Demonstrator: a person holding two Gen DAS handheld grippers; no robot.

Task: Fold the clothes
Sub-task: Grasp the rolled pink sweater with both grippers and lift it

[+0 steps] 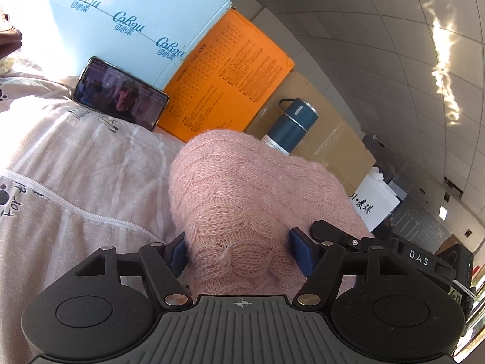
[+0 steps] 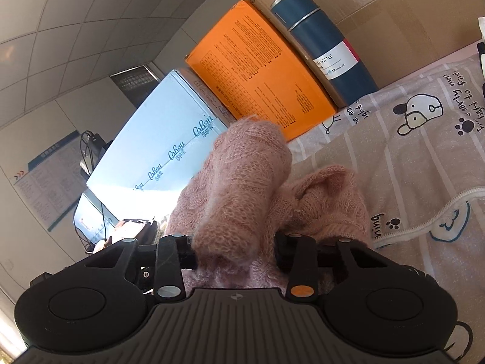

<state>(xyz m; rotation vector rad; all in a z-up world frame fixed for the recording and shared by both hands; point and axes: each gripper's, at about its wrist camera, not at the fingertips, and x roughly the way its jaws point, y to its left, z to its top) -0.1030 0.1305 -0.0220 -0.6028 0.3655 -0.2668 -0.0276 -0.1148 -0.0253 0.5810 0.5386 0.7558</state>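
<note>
Left wrist view: left gripper sits closest to the lens, its blue pads pressed against both sides of a bunched pink knit sweater. The jaws are partly closed, squeezing the thick roll of knit between them. The sweater bulges up and away from the gripper, blocking most of the middle ground. Part of the right gripper's black linkage shows just beside the right pad, touching the same fabric.

Right wrist view: right gripper likewise clamps the sweater, jaws partly closed on a thick fold; fingertips are buried in the fuzz. A second loose lump of the garment lies just right of the gripped roll, resting on the bedsheet.

Under and around the sweater: pinkish striped bedsheet with cartoon dog prints and a white zipper seam.

Farther back, left wrist view: a phone with lit screen leans against a light blue carton. Beside that, an orange box, then a brown cardboard box with a dark blue vacuum bottle standing in front of it. The sweater's top edge hides the bottle's base.

Right wrist view shows the same row: blue carton, orange box, bottle, cardboard box.
</note>
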